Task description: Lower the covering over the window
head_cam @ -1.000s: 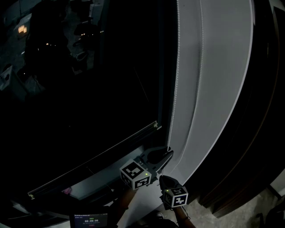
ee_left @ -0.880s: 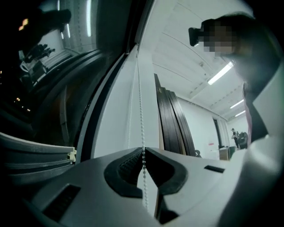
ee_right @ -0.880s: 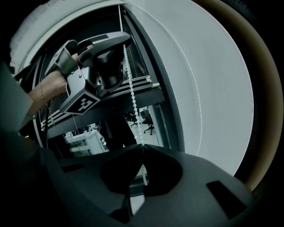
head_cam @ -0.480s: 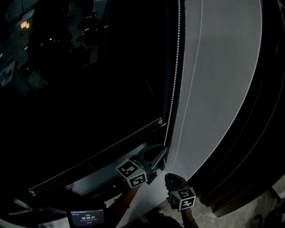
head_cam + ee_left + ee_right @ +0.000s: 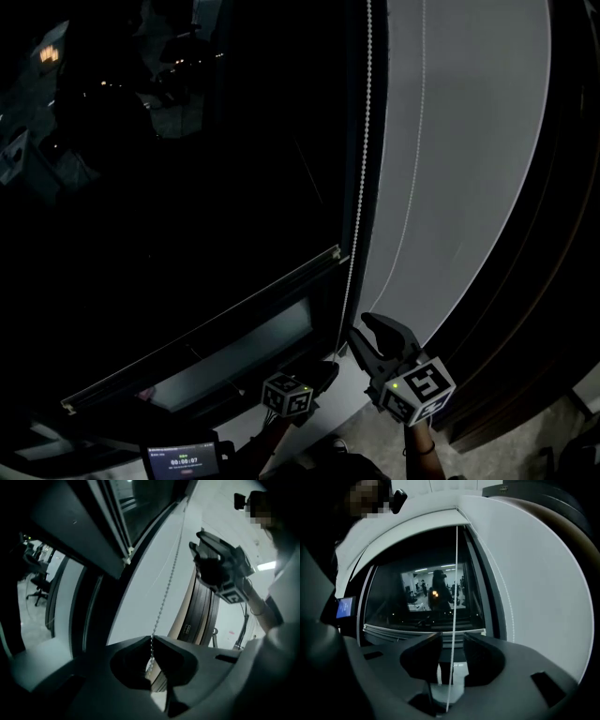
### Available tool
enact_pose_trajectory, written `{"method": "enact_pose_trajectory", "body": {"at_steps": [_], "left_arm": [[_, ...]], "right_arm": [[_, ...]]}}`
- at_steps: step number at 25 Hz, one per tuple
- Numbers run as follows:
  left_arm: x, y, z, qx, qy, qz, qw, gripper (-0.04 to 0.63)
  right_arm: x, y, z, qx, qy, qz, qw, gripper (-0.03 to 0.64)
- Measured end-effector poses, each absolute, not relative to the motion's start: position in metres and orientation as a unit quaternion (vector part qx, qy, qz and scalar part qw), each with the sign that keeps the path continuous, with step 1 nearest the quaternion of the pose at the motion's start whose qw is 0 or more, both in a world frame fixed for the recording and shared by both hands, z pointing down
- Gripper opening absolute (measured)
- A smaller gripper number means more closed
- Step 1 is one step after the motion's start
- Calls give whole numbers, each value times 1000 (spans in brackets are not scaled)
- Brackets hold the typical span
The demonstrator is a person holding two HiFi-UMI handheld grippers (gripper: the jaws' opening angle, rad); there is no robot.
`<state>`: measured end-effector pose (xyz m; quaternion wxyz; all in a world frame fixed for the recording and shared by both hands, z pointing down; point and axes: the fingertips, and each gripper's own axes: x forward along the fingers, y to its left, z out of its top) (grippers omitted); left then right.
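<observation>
While the left gripper (image 5: pixel 151 640) is clenched on the white beaded chain (image 5: pixel 165 595), the right gripper's (image 5: pixel 452 641) jaws are opening around it. Judged limp and slippery; the beads should be pinched.

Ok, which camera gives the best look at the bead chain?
The left gripper view: the bead chain shows bead by bead, pinched between the left gripper's closed jaws. The head view shows it hanging beside the window; the right gripper view, a thin line between the right gripper's opening jaws.

An office, by the swivel chair (image 5: pixel 38 584) and ceiling strip lights (image 5: pixel 423 569) mirrored in the dark window (image 5: pixel 187 187).
</observation>
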<state>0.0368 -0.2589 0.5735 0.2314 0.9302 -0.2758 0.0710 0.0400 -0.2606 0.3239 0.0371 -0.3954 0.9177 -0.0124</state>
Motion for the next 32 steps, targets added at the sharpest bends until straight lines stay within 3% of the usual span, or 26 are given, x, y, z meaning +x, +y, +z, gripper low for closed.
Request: {"method": "enact_pose_trajectory", "body": {"at_steps": [10,12,21,25,29,32], "left_arm": [[31,-244,594,923,-273,72,260,14],[28,-244,593,922,-277,69,262,13],[7,-243,568,918,-295,0,266,39],[0,-259,517,923,-286,-81,244,63],[12,-271,427,948,-257,-113,151,82],[35,-270,366,964,-238,-93,77,100]], "right_arm": [[15,-290,285,-386,921,17,52,114],[14,-291,284,-391,919,17,51,25],[38,-294,296,-429,897,-9,107,14],[40,-296,378,-452,890,-54,24,14],[45,-285,510,-467,869,-144,-70,14],[40,-263,583,-459,855,-221,-101,14]]}}
